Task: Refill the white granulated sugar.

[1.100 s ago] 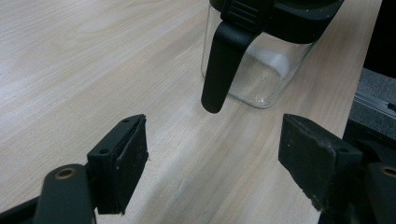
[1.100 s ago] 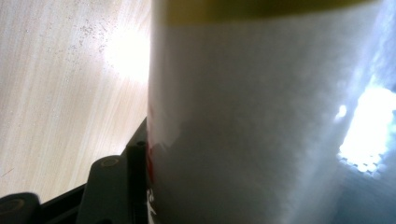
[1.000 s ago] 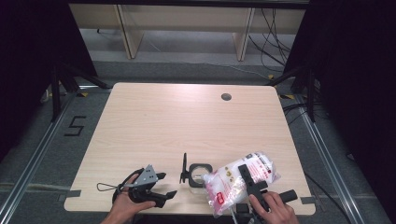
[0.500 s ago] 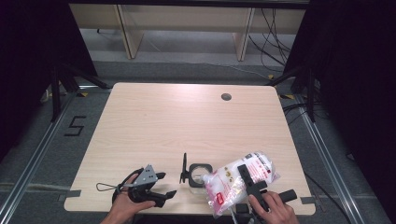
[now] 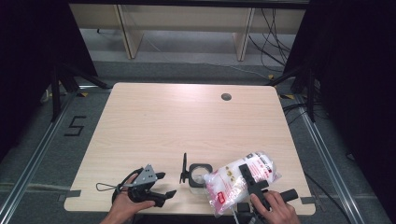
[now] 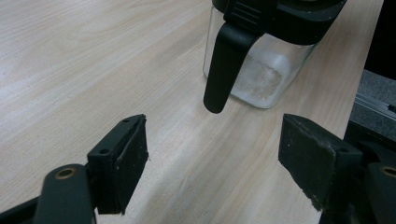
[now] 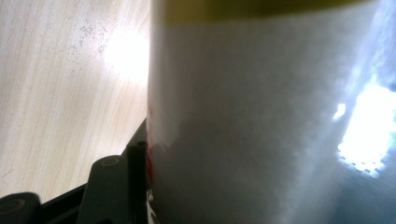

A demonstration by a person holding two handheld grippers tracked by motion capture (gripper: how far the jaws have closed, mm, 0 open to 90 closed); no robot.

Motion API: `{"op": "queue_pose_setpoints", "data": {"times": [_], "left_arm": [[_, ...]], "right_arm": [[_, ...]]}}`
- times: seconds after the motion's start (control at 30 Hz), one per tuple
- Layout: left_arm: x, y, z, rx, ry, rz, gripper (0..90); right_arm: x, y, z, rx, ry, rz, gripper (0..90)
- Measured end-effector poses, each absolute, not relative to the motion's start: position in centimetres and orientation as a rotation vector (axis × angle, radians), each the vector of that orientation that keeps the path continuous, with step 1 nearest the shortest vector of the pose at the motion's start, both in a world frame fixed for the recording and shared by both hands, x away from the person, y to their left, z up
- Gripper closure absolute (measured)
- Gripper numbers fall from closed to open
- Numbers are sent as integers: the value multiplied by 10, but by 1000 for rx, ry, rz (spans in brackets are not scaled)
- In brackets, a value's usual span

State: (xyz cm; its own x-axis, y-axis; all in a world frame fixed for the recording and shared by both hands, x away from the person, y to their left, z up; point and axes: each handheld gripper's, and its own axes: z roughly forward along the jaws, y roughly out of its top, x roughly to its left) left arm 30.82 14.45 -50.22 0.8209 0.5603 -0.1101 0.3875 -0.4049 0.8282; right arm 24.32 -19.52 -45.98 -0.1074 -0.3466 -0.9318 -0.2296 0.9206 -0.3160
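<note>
We hold a bag (image 5: 243,179) of white grains near the front right corner of the table (image 5: 187,121), with our right gripper (image 5: 254,184) clamped across it; in the right gripper view the bag (image 7: 261,116) presses against the one jaw we can see. Just beside it, toward the middle of the front edge, stands a clear jar (image 5: 200,174) with its black lid (image 5: 185,168) flipped open. Our left gripper (image 5: 161,184) rests by the front left edge, jaws wide apart and empty, pointing at the jar (image 6: 261,70)
</note>
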Motion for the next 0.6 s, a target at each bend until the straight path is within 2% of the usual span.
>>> {"op": "queue_pose_setpoints", "data": {"times": [0.6], "left_arm": [[306,143,-502,2022,730,218,233]], "right_arm": [[243,-199,-459,-402,1720,-85,425]]}}
